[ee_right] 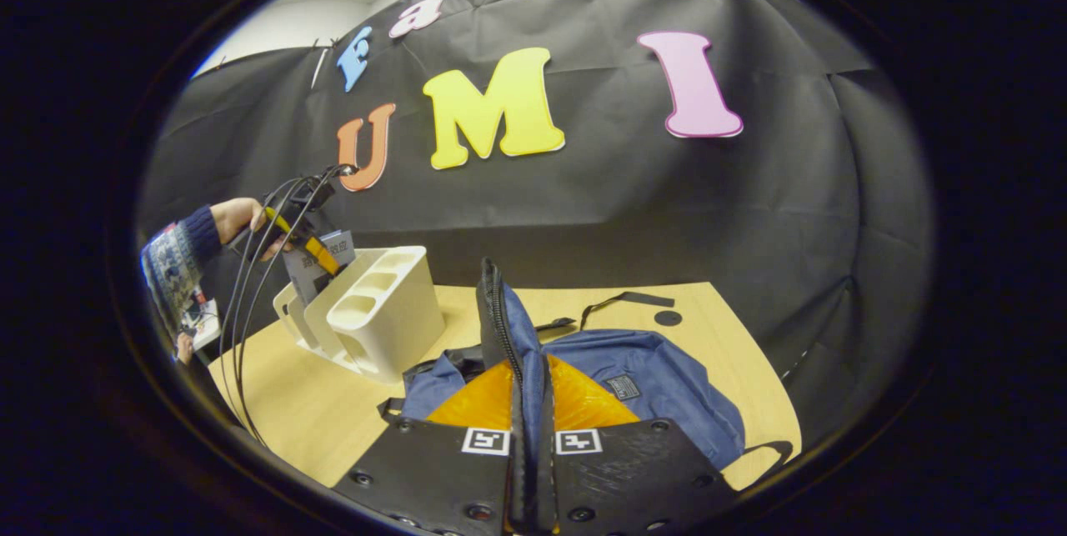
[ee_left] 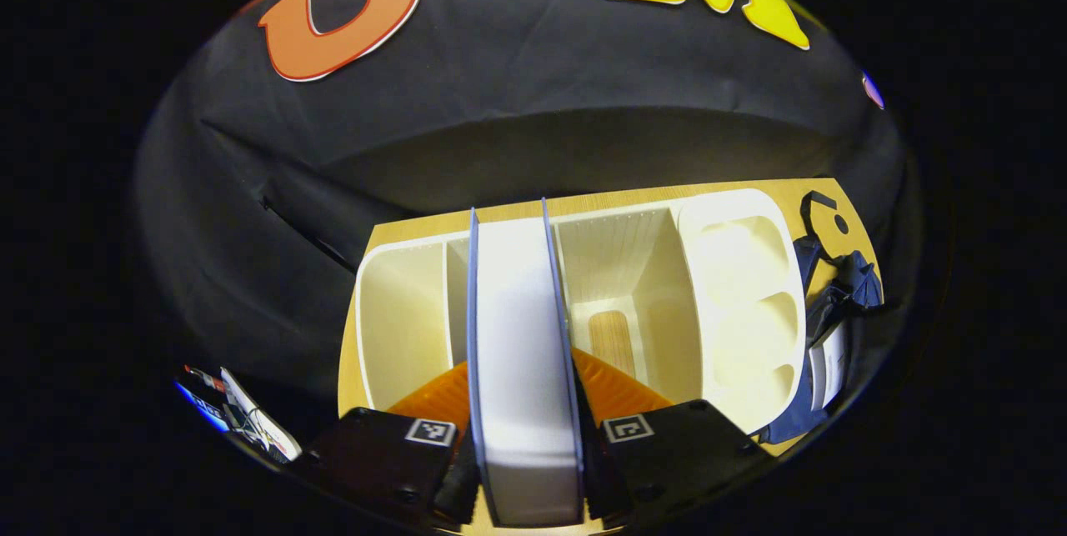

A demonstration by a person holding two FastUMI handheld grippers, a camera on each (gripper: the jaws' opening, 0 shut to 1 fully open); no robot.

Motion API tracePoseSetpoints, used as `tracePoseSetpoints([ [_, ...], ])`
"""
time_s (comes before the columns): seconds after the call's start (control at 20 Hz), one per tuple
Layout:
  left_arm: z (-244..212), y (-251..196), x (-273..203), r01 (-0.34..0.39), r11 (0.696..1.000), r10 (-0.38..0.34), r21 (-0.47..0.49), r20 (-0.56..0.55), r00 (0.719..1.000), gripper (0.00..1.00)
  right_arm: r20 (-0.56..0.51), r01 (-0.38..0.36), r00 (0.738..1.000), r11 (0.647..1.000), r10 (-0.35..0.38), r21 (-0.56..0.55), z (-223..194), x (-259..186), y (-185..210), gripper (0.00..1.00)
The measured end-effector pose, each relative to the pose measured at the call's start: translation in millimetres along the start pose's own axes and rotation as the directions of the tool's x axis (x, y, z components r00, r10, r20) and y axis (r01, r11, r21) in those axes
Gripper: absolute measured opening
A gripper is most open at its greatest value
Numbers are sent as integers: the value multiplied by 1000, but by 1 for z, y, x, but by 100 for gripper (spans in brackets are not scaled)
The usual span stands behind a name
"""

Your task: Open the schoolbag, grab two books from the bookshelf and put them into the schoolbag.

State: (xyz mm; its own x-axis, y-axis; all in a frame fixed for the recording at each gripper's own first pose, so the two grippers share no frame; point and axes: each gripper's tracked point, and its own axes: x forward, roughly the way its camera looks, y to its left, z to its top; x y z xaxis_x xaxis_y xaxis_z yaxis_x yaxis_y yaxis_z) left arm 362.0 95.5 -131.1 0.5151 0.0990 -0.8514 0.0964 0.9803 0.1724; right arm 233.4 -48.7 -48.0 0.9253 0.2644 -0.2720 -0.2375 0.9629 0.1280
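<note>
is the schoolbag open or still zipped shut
Open. In the right gripper view the right gripper is shut on the schoolbag's zippered edge, lifting it upright off the body. How wide, and what's inside, cannot be told.

Light wooden bench (ee_right: 333,411) near; creased black cloth wall (ee_right: 767,211) far behind; pale wall (ee_right: 283,23) above cloth, far left.

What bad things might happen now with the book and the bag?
The left gripper pinches the book just at one edge above the bookshelf, so it might tilt or slip out while travelling. The right gripper holds up only a thin strip of the schoolbag by its zipper edge; if that slips, the opening may flop shut before the book arrives.
</note>
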Motion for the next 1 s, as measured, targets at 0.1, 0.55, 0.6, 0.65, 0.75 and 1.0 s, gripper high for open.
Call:
tracePoseSetpoints([
  [0.1,-5,-1,2,-12,1000,11,-17,-15,1000,48,1,-3,1000,1000,3,7,-2,-2,-2,5],
  [0.55,-28,3,-37,-39,995,42,-95,30,999,47,-10,-23,1000,999,23,29,-14,-1,-2,5],
  [0.6,-32,3,-45,-39,994,44,-101,50,998,47,-8,-21,1000,999,21,28,-13,-2,-2,6],
  [0.65,-35,4,-52,-33,993,41,-111,72,997,47,-8,-19,1000,999,19,25,-14,-2,-2,5],
  [0.75,-45,4,-67,-10,986,28,-166,111,993,47,-17,-17,1000,1000,18,26,-18,0,-2,5],
  [1.0,-80,10,-98,89,952,-32,-294,195,980,51,-27,-5,1000,1000,6,13,-20,-1,-4,5],
])
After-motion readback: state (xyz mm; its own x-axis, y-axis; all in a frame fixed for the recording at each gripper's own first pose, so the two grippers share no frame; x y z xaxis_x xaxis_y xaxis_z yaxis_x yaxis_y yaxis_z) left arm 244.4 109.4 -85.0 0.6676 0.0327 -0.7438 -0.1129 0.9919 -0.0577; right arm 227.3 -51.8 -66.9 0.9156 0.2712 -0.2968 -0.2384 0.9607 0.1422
